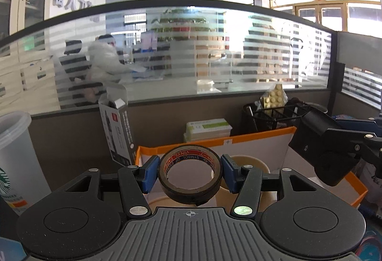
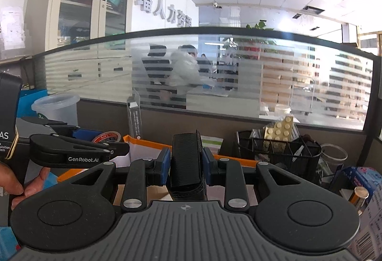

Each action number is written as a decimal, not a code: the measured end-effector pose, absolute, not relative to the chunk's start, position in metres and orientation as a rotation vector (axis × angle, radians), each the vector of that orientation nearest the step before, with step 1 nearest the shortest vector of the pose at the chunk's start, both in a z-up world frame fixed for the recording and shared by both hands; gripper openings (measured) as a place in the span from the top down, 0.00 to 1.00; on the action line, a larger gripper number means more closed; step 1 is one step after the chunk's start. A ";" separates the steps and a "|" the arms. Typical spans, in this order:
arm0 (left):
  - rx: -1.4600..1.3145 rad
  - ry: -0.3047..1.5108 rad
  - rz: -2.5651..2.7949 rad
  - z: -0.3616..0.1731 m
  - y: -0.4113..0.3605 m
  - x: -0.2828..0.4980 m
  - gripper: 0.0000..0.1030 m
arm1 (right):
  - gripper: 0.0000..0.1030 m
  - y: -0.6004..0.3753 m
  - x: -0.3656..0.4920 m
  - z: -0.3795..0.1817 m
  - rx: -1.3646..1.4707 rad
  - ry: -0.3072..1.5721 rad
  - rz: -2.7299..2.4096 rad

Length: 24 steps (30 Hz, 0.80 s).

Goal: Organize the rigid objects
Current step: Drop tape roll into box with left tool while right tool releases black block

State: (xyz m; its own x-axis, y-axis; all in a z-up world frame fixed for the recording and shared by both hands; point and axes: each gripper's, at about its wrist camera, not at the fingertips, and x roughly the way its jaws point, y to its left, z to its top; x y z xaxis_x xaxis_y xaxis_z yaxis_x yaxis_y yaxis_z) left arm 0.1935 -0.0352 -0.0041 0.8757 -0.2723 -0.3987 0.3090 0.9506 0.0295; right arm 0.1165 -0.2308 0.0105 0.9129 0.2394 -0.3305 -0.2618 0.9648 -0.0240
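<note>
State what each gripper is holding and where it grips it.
The left gripper clamps a roll of black tape across its outer sides, the hole facing the camera. The right gripper pinches a black case by its two flat sides.

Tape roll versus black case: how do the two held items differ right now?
The tape roll is a hollow ring with red printed lettering inside; the black case is a solid, textured block. The roll sits in the left gripper, the case upright in the right gripper. Both are dark, rigid, and clamped between blue fingers.
</note>
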 end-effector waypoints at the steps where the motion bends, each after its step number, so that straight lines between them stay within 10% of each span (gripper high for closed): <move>1: 0.092 0.406 -0.304 -0.006 -0.036 0.195 0.48 | 0.75 -0.232 0.118 0.009 -0.067 0.335 0.256; 24: 0.119 0.477 -0.297 -0.029 -0.047 0.215 0.47 | 0.75 -0.250 0.149 -0.023 -0.024 0.380 0.193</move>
State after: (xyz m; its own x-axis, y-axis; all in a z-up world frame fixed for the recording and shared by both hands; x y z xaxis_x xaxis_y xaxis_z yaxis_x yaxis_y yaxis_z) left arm 0.2151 -0.0468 -0.0291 0.8465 -0.2538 -0.4680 0.3088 0.9501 0.0433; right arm 0.1488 -0.2497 -0.0231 0.9105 0.1828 -0.3710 -0.1917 0.9814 0.0129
